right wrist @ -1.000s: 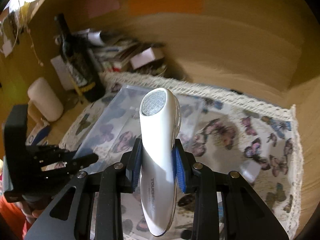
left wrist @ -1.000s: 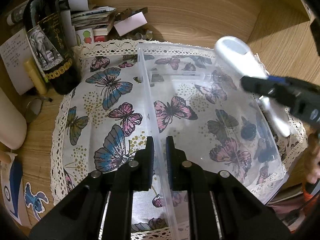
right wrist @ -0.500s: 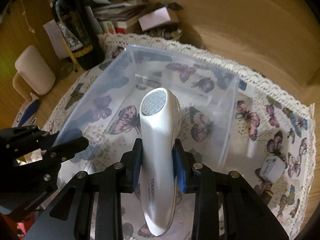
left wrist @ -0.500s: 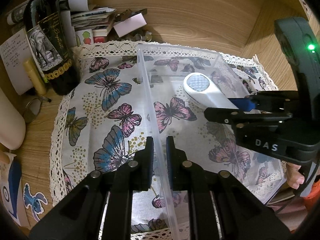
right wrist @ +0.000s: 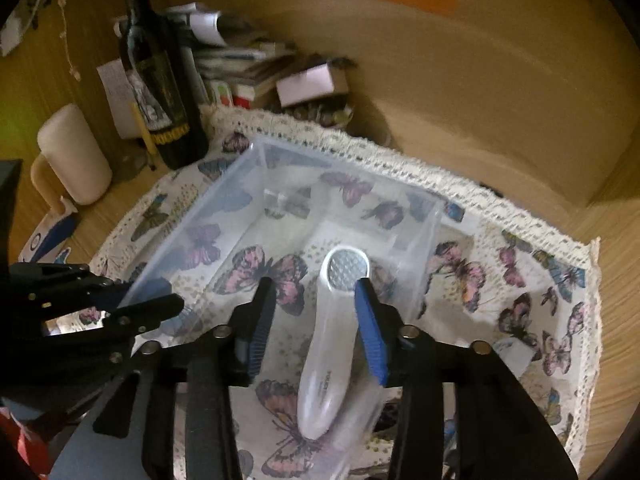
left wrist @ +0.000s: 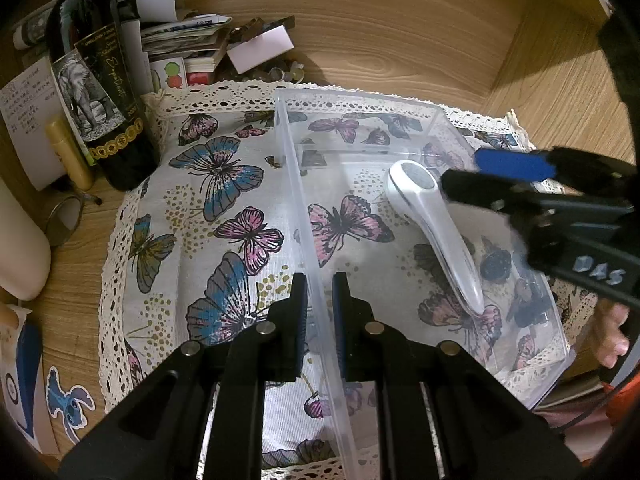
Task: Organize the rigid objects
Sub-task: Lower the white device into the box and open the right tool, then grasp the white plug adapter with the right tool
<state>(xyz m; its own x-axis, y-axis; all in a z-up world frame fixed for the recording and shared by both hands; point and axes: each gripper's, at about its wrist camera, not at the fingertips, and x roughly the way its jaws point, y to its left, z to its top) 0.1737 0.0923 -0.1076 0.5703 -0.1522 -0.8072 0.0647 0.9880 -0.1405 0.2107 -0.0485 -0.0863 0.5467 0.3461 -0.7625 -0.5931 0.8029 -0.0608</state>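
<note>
A clear plastic bin [left wrist: 360,100] stands on a butterfly-print cloth [left wrist: 208,216]. My left gripper [left wrist: 319,280] is shut on the bin's left wall near its front. A white handheld device with a mesh head [left wrist: 436,228] lies inside the bin on its floor; it also shows in the right wrist view [right wrist: 332,344]. My right gripper [right wrist: 316,292] is open above the device, its blue-padded fingers either side and apart from it. It shows at the right of the left wrist view [left wrist: 496,176].
A dark wine bottle [left wrist: 100,80], stacked papers and small boxes [left wrist: 192,48] crowd the back left corner. A cream cylinder [right wrist: 74,156] stands at left. Wooden walls [left wrist: 400,20] close the back and right. A small white item [right wrist: 516,356] lies on the cloth right of the bin.
My right gripper lowered the white device into the bin, opened and let it go; the device now lies on the bin floor. My left gripper kept its hold on the bin wall.
</note>
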